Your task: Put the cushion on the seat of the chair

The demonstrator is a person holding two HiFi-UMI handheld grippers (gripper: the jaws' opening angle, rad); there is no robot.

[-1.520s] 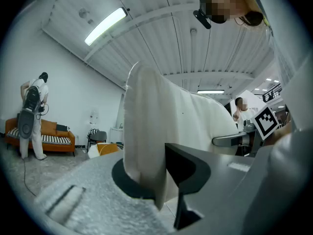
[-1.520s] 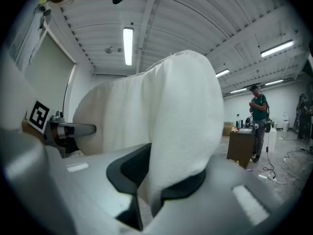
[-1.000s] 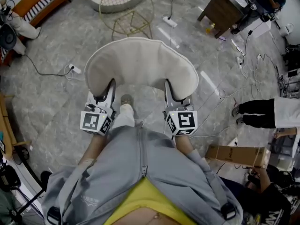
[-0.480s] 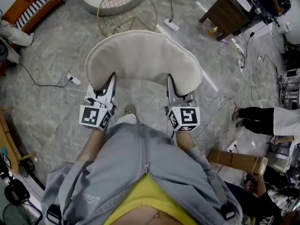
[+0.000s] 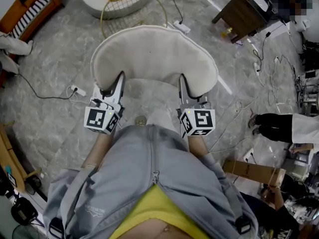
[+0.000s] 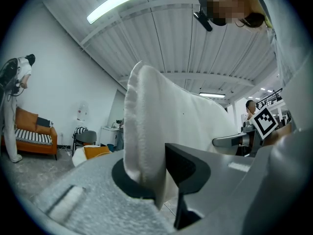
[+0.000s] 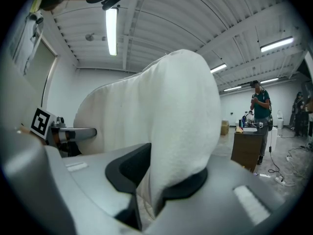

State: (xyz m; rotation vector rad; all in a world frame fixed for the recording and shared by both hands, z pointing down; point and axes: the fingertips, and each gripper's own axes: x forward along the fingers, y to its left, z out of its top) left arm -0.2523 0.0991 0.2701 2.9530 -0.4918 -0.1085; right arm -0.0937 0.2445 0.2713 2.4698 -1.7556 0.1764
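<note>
Grey marble-look tiled floor (image 5: 55, 54) fills most of the head view, cables trailing all over it. Next biggest is the cream, crescent-shaped plush cushion (image 5: 154, 59). It's up in the air, lying roughly flat in front of the person, over the floor and not resting on any seat. Off at the top right there's a dark brown wooden worktop (image 5: 238, 13) with some clutter on it. A round gold wire frame (image 5: 130, 15) sits on the floor just beyond the cushion's far edge, and a flat brown cardboard box (image 5: 253, 170) lies at the lower right. Now the grip: the left claw (image 5: 119, 81) is nearly closed, pinching the cushion's near edge on the left side. In the left gripper view you can see the fabric squashed thin between its dark pads (image 6: 188, 168). The right claw (image 5: 182, 82) does the same on the right side, clamped tight on a fold of the plush. Smallest thing is a white power strip (image 5: 74, 89) on the floor, left of the cushion.
</note>
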